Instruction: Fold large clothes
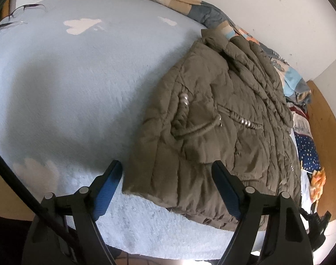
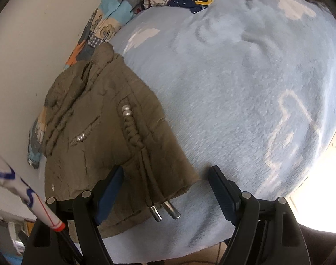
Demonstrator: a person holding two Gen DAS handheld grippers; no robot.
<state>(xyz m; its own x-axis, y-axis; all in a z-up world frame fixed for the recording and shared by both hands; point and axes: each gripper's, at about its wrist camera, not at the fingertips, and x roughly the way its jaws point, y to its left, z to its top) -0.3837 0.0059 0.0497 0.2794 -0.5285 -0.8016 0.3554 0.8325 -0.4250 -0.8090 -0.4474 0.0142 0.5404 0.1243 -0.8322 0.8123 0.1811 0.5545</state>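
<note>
The olive jacket (image 1: 223, 121) lay partly folded on the blue blanket (image 1: 68, 99) near the wall – left gripper (image 1: 168, 190) and right gripper (image 2: 165, 190) both released, empty – with the final fold apparently outstanding

Olive padded jacket (image 2: 101, 119) is lying folded on the light blue bed blanket (image 2: 234, 88). Right claw (image 2: 165, 176) is hovering wide open over the hem, two metal-tipped drawcords (image 2: 163, 209) showing between its fingers.
</note>
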